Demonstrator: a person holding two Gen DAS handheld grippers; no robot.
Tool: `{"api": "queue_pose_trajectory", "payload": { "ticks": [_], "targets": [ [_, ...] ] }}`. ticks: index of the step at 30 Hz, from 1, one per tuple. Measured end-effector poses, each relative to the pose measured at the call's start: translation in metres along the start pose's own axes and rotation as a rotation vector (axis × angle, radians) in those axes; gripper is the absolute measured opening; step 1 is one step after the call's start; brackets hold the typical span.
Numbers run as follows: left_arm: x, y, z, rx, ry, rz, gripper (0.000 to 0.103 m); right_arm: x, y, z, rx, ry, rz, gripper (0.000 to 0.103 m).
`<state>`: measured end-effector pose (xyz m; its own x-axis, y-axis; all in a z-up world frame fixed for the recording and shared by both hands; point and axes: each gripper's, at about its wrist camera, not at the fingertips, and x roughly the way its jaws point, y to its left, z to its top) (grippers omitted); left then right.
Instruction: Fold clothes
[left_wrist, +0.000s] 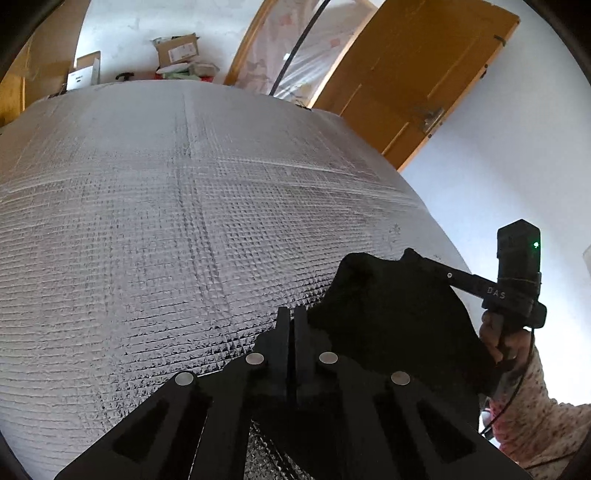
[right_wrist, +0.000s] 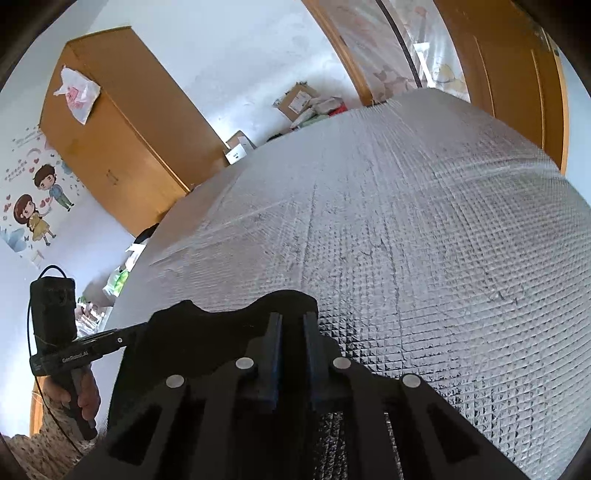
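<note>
A: Where's the black garment (left_wrist: 391, 317)?

B: Bunched at the near edge of the silver mat (left_wrist: 177, 206), stretched between both tools. From the left gripper (left_wrist: 291, 317), jaws together, it lies at two o'clock.

A: And the right gripper (right_wrist: 293, 325)?

B: Jaws slightly apart; the cloth seems pinched there, black on black. It runs off to nine o'clock.

A: Containers?

B: Only a cardboard box (left_wrist: 179, 50) at twelve, contents unclear.

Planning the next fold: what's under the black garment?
The silver quilted mat shows around the black garment and presumably runs beneath it; anything lying under the bunched cloth is hidden.
</note>
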<state>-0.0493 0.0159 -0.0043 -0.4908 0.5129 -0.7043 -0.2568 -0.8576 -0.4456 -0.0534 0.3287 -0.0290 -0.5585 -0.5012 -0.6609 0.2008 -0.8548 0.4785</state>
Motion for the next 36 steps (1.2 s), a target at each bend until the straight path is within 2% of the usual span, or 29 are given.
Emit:
{"api": "queue_pose_trajectory", "payload": {
  "ticks": [6,8,13,19,22,27,31,36],
  "targets": [
    [-0.001,0.01,-0.003,-0.072,0.004,-0.002,0.004,0.001,-0.002,-0.002,-0.007,0.005,-0.019,0.014],
    [-0.007,0.01,-0.006,-0.083,-0.003,0.01,0.005,-0.006,0.001,-0.003,-0.01,-0.006,-0.029,0.018],
    [-0.03,0.007,-0.015,-0.093,-0.038,0.045,0.017,-0.031,0.019,-0.012,-0.065,-0.051,-0.066,0.021],
    [-0.05,-0.004,-0.039,-0.139,-0.084,0.037,0.017,-0.064,0.052,-0.037,-0.212,-0.104,-0.083,0.021],
    [-0.055,-0.013,-0.052,-0.134,-0.084,0.026,0.017,-0.068,0.062,-0.054,-0.258,-0.084,-0.08,0.021],
    [-0.048,-0.02,-0.073,-0.1,-0.048,0.072,0.017,-0.06,0.053,-0.079,-0.251,-0.057,-0.104,0.018],
    [-0.048,-0.017,-0.074,-0.132,-0.039,0.068,0.017,-0.06,0.052,-0.083,-0.242,-0.069,-0.099,0.018],
    [-0.059,-0.024,-0.08,-0.121,-0.066,0.098,0.017,-0.077,0.055,-0.088,-0.265,-0.08,-0.124,0.018]
  ]
}}
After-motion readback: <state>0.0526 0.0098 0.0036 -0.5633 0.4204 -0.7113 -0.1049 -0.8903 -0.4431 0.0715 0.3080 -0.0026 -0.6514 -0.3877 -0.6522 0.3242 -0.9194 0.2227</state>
